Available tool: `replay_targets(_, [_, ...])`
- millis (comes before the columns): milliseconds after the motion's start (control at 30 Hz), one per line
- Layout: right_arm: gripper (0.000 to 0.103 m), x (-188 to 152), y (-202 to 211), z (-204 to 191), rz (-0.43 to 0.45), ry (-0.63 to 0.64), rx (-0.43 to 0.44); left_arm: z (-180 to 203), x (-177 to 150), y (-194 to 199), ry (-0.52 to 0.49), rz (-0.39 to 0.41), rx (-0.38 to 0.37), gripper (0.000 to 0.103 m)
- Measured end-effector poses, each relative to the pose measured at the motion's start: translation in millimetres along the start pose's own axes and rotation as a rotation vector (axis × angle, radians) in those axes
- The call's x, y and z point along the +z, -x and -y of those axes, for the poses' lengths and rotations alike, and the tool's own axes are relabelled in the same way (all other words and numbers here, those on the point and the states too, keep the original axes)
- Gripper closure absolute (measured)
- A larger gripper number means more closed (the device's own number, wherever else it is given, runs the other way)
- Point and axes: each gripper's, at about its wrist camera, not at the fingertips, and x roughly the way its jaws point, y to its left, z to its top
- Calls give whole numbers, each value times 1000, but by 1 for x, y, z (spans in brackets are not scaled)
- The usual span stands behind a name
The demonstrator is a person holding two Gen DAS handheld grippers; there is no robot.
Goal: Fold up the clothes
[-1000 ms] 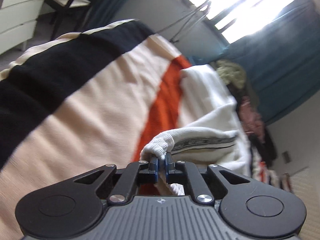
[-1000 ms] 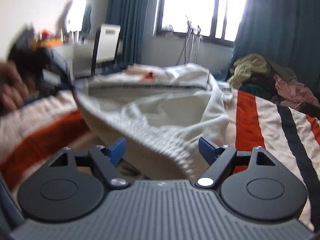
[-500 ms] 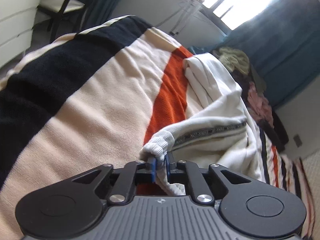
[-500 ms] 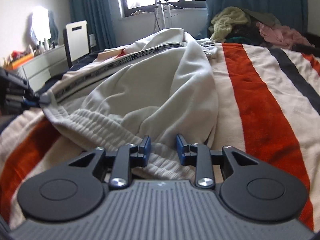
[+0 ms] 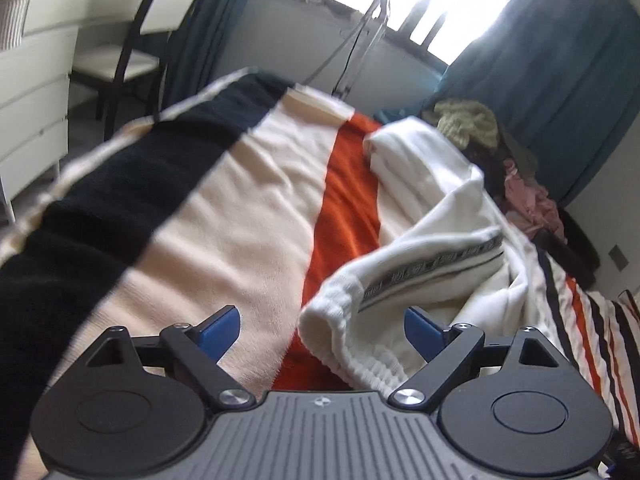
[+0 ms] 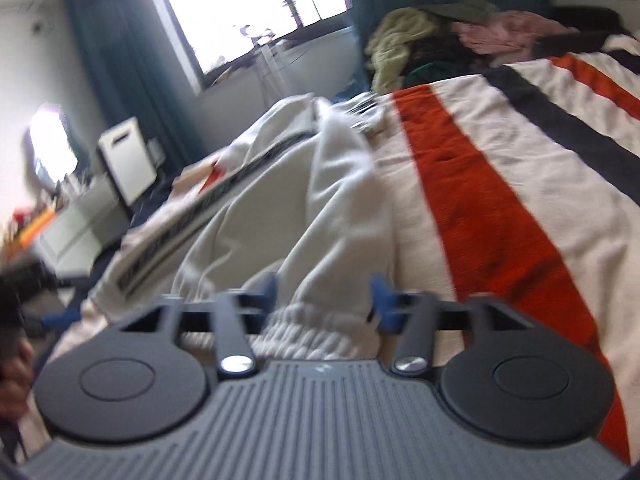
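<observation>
My left gripper (image 5: 322, 330) hangs over the near edge of the blanket (image 5: 248, 216), with the cuff (image 5: 332, 320) of the sweatpants (image 5: 440, 208) between its spread fingers. The sweatpants lie on the blanket, stretching away toward the clothes pile (image 5: 500, 148) at the far end. Left of the bed stand a chair (image 5: 132, 56) and drawers (image 5: 28, 92). My right gripper (image 6: 324, 296) straddles the waistband (image 6: 316, 336).

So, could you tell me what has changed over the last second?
The left gripper has just opened, letting go of the trousers' cuff, which now lies between its jaws. The right gripper closed, then reopened over the waistband. The trousers remain on the blanket.
</observation>
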Motion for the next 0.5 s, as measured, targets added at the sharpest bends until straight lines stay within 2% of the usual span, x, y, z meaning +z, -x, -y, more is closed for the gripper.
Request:
replay_targets(67, [22,2,0,8,1,-65,9,6,-2,-11,-30,-18,-18,14])
replay_targets(133, [22,0,-5,16,-29,-133,40,14,-5,-20,-78,-16,-4,15])
replay_targets(167, [22,0,-7,21,-44,-166,56,17,-6,-25,-97,-22,17,20])
replay_targets(200, [22,-2,-10,24,-58,-194,69,19,-7,-30,-110,-32,33,34])
replay_targets(267, [22,-5,-16,28,-85,-225,82,20,-5,-37,-119,-44,41,42])
replay_targets(367, [22,-9,-24,33,-118,-271,97,16,-1,-38,-106,-33,28,63])
replay_targets(433, [22,-12,-28,38,-130,-303,106,12,1,-36,-87,-21,16,70])
replay_targets(500, [23,-13,-32,40,-138,-321,121,14,2,-29,-88,25,-4,84])
